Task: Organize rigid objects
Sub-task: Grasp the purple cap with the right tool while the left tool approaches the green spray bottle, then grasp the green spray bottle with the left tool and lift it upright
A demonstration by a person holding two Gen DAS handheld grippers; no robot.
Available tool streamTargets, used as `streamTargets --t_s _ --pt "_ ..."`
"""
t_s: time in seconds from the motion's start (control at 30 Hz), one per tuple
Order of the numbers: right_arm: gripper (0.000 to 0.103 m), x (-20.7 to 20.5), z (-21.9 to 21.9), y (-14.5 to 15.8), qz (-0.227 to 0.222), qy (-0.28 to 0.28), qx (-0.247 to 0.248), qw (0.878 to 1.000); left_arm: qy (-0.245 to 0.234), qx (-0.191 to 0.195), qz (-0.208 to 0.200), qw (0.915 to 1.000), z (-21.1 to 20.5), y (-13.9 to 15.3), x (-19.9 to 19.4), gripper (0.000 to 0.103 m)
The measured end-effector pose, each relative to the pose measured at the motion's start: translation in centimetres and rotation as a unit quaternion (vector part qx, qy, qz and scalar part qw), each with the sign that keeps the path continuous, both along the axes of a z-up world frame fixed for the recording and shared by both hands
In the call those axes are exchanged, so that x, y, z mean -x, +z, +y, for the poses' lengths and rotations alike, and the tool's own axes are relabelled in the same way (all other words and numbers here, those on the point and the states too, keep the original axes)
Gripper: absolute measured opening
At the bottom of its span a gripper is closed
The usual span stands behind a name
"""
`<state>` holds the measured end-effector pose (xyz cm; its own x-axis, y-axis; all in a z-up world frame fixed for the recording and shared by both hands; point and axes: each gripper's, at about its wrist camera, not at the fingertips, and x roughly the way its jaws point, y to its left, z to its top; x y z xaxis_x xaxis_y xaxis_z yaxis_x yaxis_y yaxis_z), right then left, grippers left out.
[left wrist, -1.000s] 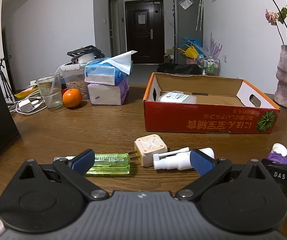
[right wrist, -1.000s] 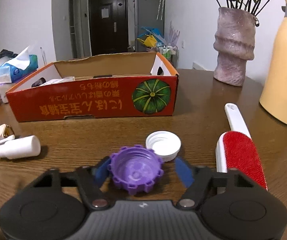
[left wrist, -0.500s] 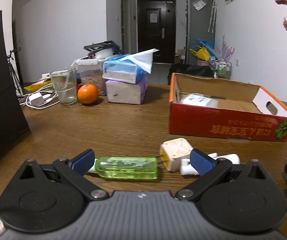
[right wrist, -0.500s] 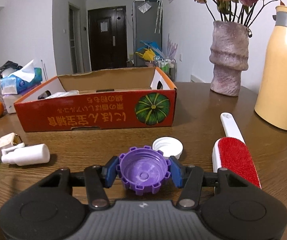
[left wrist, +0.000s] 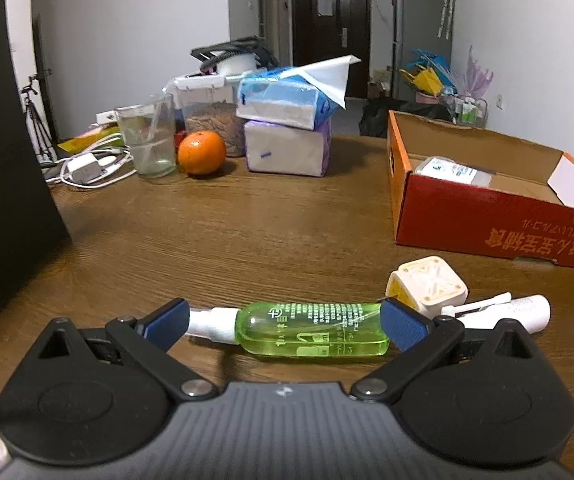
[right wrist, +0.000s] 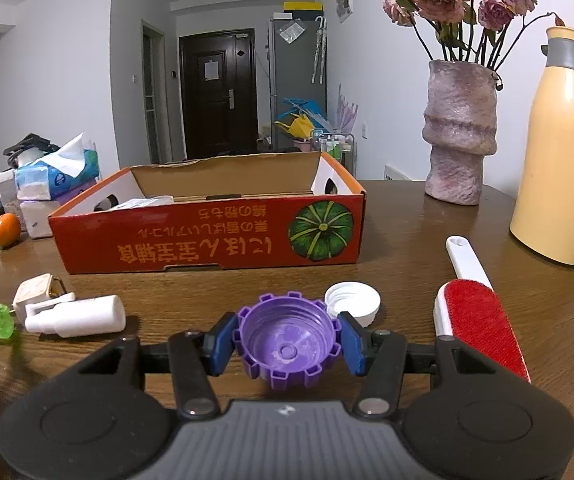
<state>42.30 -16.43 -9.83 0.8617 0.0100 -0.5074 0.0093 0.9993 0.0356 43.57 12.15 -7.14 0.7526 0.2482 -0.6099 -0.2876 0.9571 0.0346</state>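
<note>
left gripper (left wrist: 283,322) spread, right gripper (right wrist: 287,338) clamped (level)

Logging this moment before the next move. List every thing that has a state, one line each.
left hand-held gripper: open, straddling the bottle
right hand-held gripper: shut on the purple cap
green spray bottle: lying on its side, capped
purple cap: gripped, hollow up
white cap: on table, hollow up
white spray bottle: lying down
red box: open-topped
glass: upright
</note>
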Motion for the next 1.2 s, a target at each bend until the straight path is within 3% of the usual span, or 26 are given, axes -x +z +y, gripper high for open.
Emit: streamTargets --t_s 0.4,0.7,0.77,0.9,1.03,1.2 --pt "0.053 0.5 0.4 0.0 0.000 -0.005 0.000 1.000 -0.044 0.024 -0.013 0.9987 0.7 -0.2 -0.2 0.103" --pt "0.053 0.7 0.4 0.0 -0.001 -0.008 -0.001 1.000 -0.039 0.038 -0.006 0.9985 2.3 -0.7 -0.7 0.103" --pt "0.053 0.8 0.4 0.0 0.000 -0.009 -0.001 1.000 -0.052 0.030 -0.004 0.9982 2.3 -0.9 -0.8 0.103" --pt "0.053 1.1 0.4 0.0 -0.001 -0.012 -0.002 1.000 -0.057 -0.033 0.034 0.9973 1.4 -1.9 -1.7 0.103" --pt "0.053 1.1 0.3 0.0 0.000 -0.014 -0.002 1.000 -0.076 -0.015 0.033 0.9964 1.6 -2.0 -1.6 0.103" --pt "0.053 1.1 0.3 0.0 -0.001 -0.015 -0.002 1.000 -0.079 -0.045 0.017 0.9957 1.4 -2.0 -2.0 0.103"
